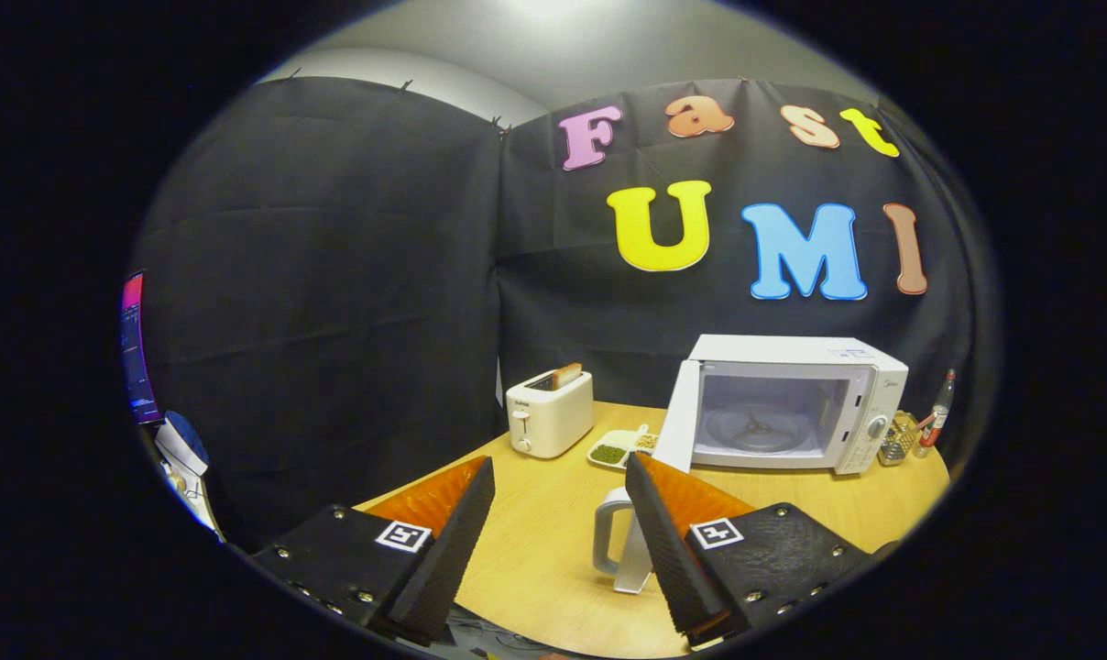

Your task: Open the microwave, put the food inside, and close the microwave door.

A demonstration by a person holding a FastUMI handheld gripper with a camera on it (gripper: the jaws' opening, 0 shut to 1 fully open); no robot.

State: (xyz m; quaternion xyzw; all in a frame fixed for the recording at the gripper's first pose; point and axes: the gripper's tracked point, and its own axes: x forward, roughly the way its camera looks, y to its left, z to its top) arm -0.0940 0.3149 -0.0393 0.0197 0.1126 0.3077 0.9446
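The white microwave point(870, 394) stands at the back right of the wooden table point(544, 550). Its door point(678, 417) is swung wide open to the left, and the bare cavity with its turntable point(757, 423) shows. A small white divided dish of food point(619, 449), green in one section and tan in another, lies on the table just left of the open door. My gripper point(559, 463) is open, held over the near part of the table. Nothing is between its fingers. The dish lies beyond the fingertips, closer to the right one.
A white toaster point(549, 412) with a slice of bread in it stands left of the dish. A white handled jug point(616, 541) sits close by, partly hidden behind my right finger point(673, 522). A small rack point(900, 438) and a bottle point(940, 403) stand right of the microwave.
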